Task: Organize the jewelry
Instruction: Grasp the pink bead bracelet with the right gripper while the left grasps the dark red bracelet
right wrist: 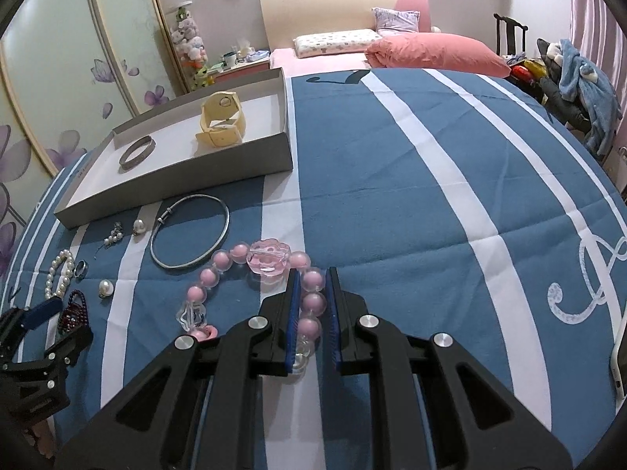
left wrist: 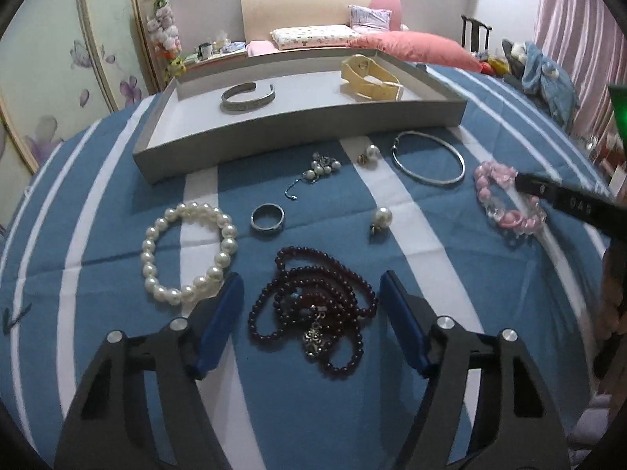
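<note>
Left wrist view: left gripper [left wrist: 309, 305] stands with jaws spread either side of the dark red bead necklace [left wrist: 313, 305] on the striped blanket [left wrist: 117, 203], pads clear of it. Right wrist view: right gripper [right wrist: 313, 313] pinches the pink bead bracelet [right wrist: 219, 274], lying right of the grey tray [right wrist: 176, 192].

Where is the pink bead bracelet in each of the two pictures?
Left wrist view: the pink bead bracelet lies far right on the blue striped cover, partly behind the right gripper's black finger.
Right wrist view: the pink bead bracelet is at lower centre, one side of its loop between the right gripper pads.
Shared landmark: the thin silver bangle lies just left of it in both.
</note>
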Demonstrator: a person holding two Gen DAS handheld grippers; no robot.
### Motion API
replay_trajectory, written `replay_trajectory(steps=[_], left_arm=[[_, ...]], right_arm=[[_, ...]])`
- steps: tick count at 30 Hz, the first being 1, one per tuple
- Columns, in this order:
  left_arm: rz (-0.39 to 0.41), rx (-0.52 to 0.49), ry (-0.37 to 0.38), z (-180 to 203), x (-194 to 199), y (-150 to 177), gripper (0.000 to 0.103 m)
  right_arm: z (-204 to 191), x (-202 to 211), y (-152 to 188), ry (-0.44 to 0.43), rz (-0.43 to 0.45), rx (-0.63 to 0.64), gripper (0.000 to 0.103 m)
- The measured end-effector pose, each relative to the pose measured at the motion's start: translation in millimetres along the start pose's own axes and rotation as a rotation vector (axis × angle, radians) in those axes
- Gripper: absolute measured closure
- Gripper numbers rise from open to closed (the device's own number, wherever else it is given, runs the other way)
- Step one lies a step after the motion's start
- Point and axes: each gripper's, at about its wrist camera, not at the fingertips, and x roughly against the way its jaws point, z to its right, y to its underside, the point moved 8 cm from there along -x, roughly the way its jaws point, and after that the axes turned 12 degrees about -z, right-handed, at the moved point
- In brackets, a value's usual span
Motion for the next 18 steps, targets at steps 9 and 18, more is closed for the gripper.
replay_trajectory(steps=[9,18], left_arm=[[0.011,-0.027,0.012,5.4,2.9,-2.4,0.057],[0.020,-0.006,0.065,-0.2,3.6,-7.0,0.094]], right_arm=[[0.6,-0.1,-0.5,0.003,0.000,0.001,0.089],[0.7,-0.1,-0.4,0.002,0.000,0.001,0.089]])
